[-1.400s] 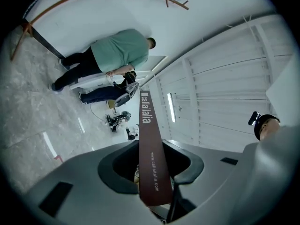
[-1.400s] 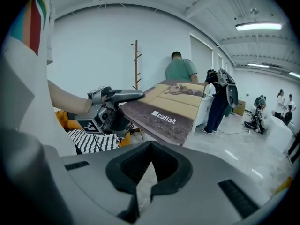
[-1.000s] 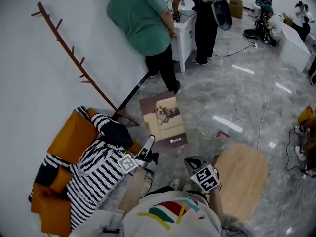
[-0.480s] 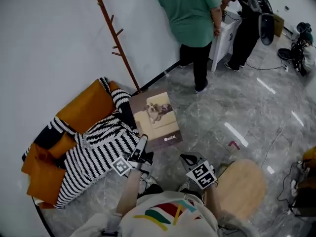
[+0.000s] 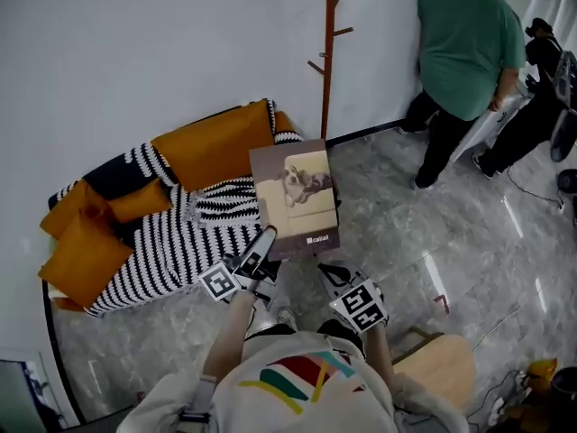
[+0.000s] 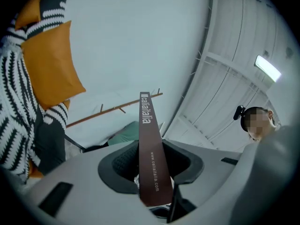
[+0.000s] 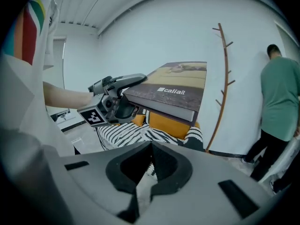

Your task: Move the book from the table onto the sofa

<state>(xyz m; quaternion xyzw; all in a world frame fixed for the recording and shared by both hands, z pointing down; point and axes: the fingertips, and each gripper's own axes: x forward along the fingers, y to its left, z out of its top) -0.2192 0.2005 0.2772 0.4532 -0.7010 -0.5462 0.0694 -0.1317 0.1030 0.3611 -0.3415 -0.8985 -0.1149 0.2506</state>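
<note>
Your left claw (image 5: 267, 238) is clamped on the book (image 5: 295, 197), gripping it near the left corner of its near edge; the left gripper view shows the brown spine standing between the jaws, pressed from both sides. The book hangs in the air with its photo cover facing up at you, well apart from the wooden table (image 5: 442, 368) at your lower right. In the head view its far edge overlaps the sofa (image 5: 212, 142) above the striped throw (image 5: 171, 251), but it rests on nothing. Your right claw (image 5: 329, 273) is closed and empty, jaw tips meeting, near the book's lower edge but apart from it. A coat rack (image 5: 330, 52) stands by the wall at the sofa's right end; a person in a green shirt (image 5: 464, 39) stands farther right.
</note>
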